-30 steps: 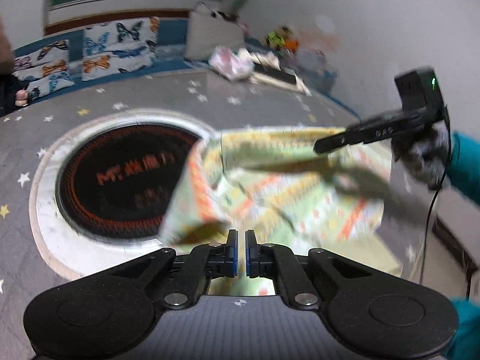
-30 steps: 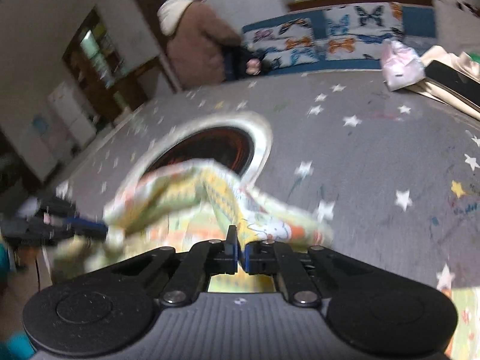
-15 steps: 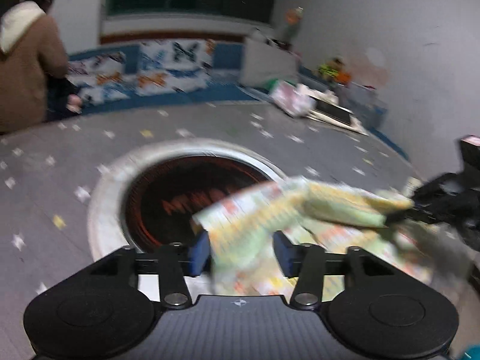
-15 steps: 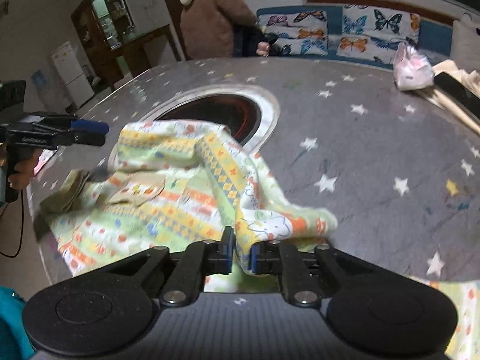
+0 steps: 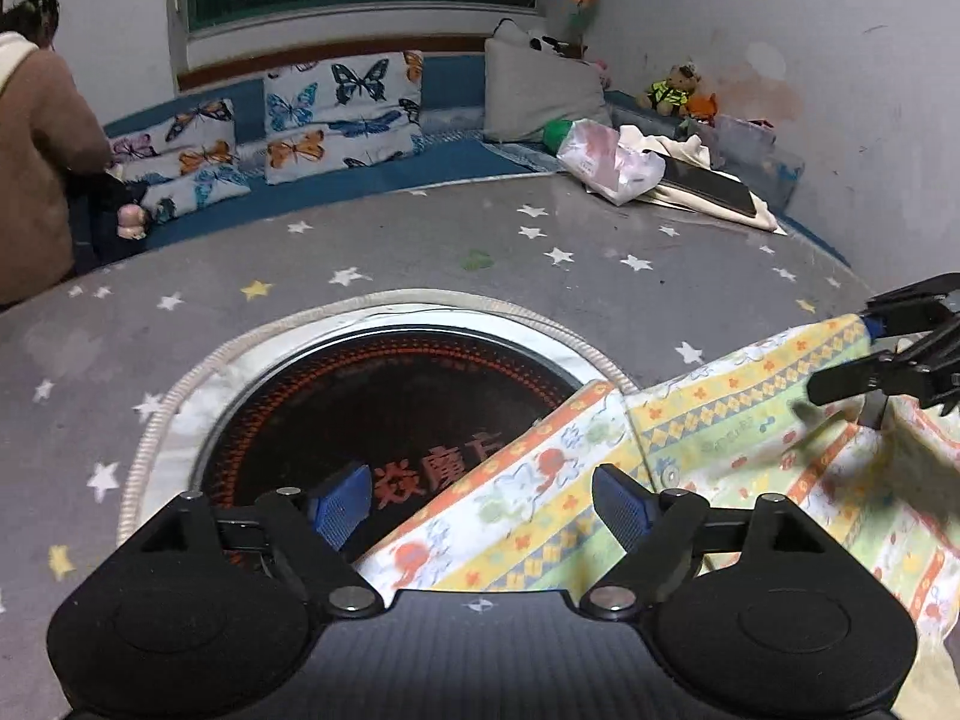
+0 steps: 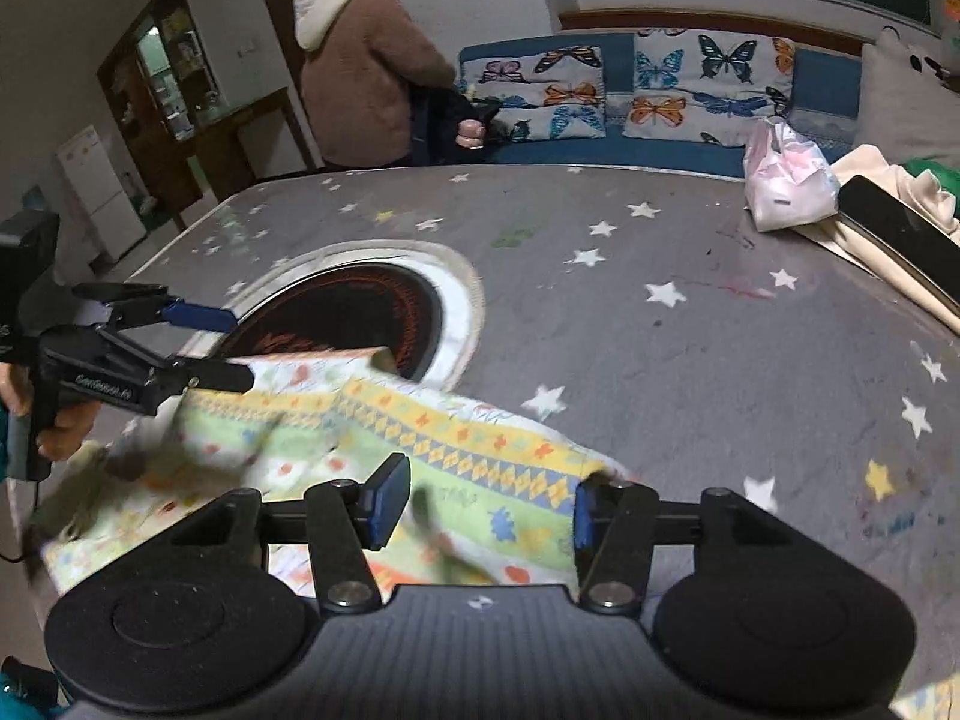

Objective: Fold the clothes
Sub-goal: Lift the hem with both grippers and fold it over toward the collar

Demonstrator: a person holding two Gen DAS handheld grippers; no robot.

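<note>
My left hand-held gripper [image 5: 480,501] is spread, and its jaws are opening. The patterned cloth [image 5: 660,468] lies between the blue pads [image 5: 342,501], but neither pad presses on it. My right hand-held gripper [image 6: 483,507] is also spread, with its jaws opening. The cloth [image 6: 432,450] passes between its pads; the right-side pad sits just beside the folded edge, and I cannot tell whether it touches.

The cloth lies crumpled on the grey star-printed desk [image 6: 690,348], at the near edge. One corner overlaps the round black inset [image 5: 372,402] in the desk. In the left wrist view, my right hand-held gripper [image 5: 882,354] is at the far end of the cloth. In the right wrist view, my left hand-held gripper [image 6: 198,348] is at the opposite end.

A pink bag [image 6: 786,186] rests at the far side. A person in a brown coat [image 6: 360,72] stands beyond the desk.
</note>
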